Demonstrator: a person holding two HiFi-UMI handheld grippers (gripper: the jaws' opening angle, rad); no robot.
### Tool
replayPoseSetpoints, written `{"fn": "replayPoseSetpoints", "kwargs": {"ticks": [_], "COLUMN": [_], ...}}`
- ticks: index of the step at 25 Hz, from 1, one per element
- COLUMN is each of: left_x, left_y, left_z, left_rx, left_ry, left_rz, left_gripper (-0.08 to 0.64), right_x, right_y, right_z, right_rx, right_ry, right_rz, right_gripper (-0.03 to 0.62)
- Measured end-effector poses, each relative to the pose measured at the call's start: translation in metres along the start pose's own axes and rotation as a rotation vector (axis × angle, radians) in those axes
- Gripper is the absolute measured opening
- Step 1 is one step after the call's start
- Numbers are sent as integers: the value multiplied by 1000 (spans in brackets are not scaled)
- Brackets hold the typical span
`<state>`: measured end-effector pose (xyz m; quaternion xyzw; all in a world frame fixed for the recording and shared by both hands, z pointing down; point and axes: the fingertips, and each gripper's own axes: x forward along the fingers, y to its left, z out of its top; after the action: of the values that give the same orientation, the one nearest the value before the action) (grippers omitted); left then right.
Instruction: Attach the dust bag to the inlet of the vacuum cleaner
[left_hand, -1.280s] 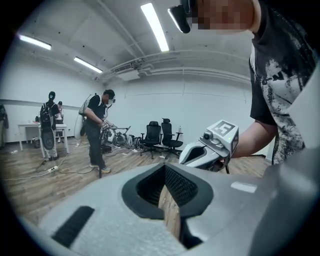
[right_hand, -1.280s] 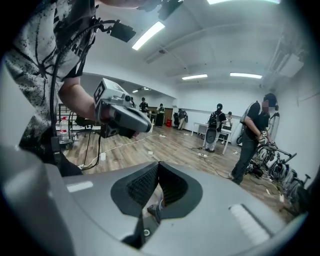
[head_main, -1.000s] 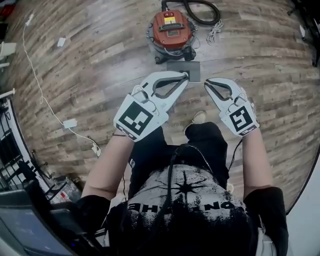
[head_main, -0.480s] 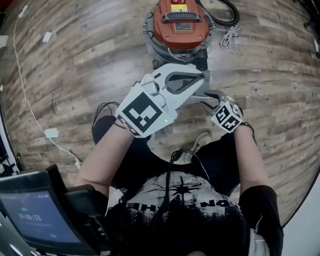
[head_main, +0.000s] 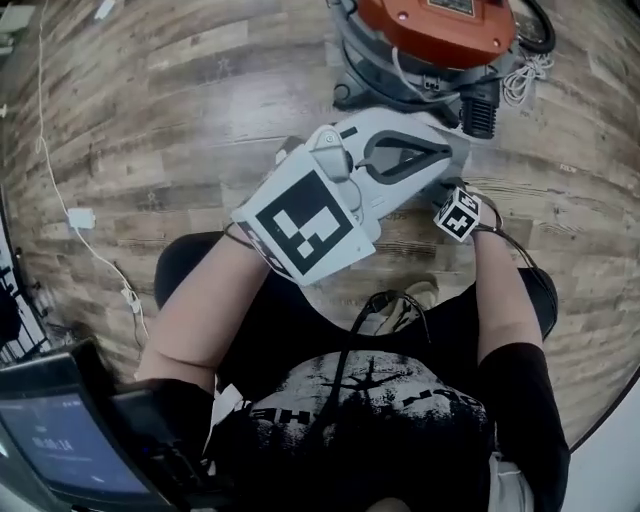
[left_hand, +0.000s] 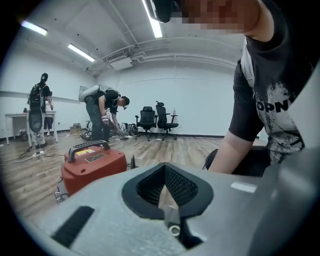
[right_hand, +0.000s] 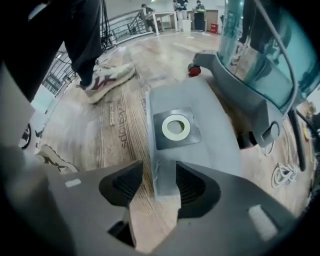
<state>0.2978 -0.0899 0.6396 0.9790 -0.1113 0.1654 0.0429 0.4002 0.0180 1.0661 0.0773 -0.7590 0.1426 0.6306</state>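
The vacuum cleaner (head_main: 440, 35) with its red lid (left_hand: 92, 165) stands on the wood floor ahead of me. In the right gripper view a flat grey dust bag (right_hand: 200, 120) lies on the floor beside the canister (right_hand: 260, 65), its card collar and white ring (right_hand: 176, 127) facing up. My right gripper (right_hand: 159, 182) points down over the bag's near end. Its jaws have just been opening and stand open, with the bag's edge showing between them, not pressed. In the head view only its marker cube (head_main: 458, 215) shows. My left gripper (head_main: 455, 152) is shut and empty, held level above the bag.
A white coiled cord (right_hand: 285, 172) and a black hose (head_main: 535, 25) lie by the vacuum. My shoe (right_hand: 107, 75) is planted left of the bag. A white cable with an adapter (head_main: 80, 217) runs along the floor at left. People and office chairs (left_hand: 155, 120) are far off.
Both grippers have dropped toward the floor and the vacuum now looms closer. The right gripper has tipped from nearly level to pointing down and has opened its jaws.
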Motion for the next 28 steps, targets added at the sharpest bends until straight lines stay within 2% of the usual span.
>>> {"fn": "replayPoseSetpoints", "kwargs": {"ticks": [6,10,13,18,19,22,28], "left_x": [-9,-6,-3,3,3,3,15], "left_y": [-2,-3,-5,-12,-13,-12,-30], "left_z": [-4,-10,-19,-26,-27,-29,-30], "left_rx": [-42,-58,-54,-37,-36,-36,-18], "left_ry": [5,8,34,60,62,65,82], "left_rz": [33,34,40,40,40,39,1], "left_gripper": [0,0,0,0,0,0,0], "right_x": [22,29,37,42,42,39,19], "right_y": [2,0,-5,-4,-4,-7,-12], "right_z": [-2,-4,0,-2,-2,1,2], "right_rx": [-11,-13,-5,9,13,9,-69], "right_ry": [51,71,83,87,84,90,86], "right_rz": [1,-12,-50,-58,-63,-74,-94], "right_gripper": [233,215,141,99,57,39,20]}}
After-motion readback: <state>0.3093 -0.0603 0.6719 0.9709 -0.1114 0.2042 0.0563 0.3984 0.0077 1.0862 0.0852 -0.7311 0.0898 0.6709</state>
